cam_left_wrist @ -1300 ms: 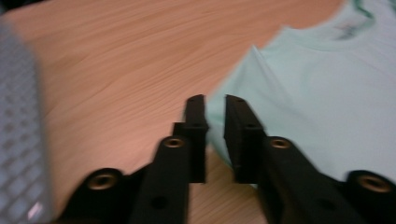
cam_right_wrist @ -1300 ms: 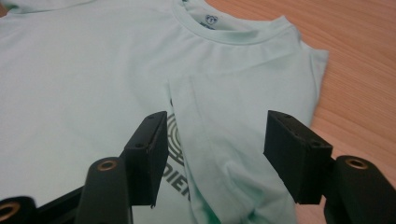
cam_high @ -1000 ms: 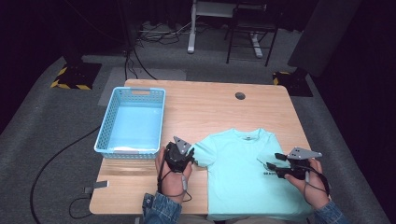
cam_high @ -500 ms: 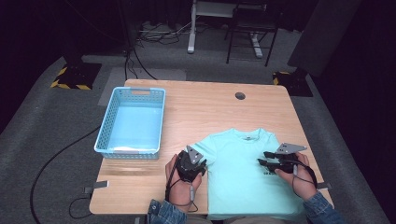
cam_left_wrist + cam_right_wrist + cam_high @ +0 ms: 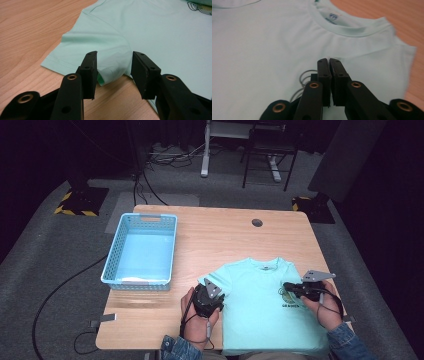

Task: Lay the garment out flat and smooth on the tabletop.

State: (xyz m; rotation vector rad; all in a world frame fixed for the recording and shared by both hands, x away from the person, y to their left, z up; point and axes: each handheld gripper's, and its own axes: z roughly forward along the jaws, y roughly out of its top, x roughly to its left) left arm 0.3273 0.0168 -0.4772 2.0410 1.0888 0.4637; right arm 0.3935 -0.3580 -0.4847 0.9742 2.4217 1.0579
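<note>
on a wooden table (image 5: pixel 215 240) a mint t-shirt (image 5: pixel 265 310) lay flat, its sleeve hem between the left gripper's (image 5: pixel 113 68) half-open jaws, the right gripper (image 5: pixel 329 62) having just closed on the chest; best pinch the hem squarely.

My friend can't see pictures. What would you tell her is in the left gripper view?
Two black jaws of the left gripper stand open on either side of a rumpled fold at the sleeve's underarm edge of a mint-green T-shirt. The shirt lies flat on a wooden table, and a bit of dark printed design shows at the top right corner.
</note>
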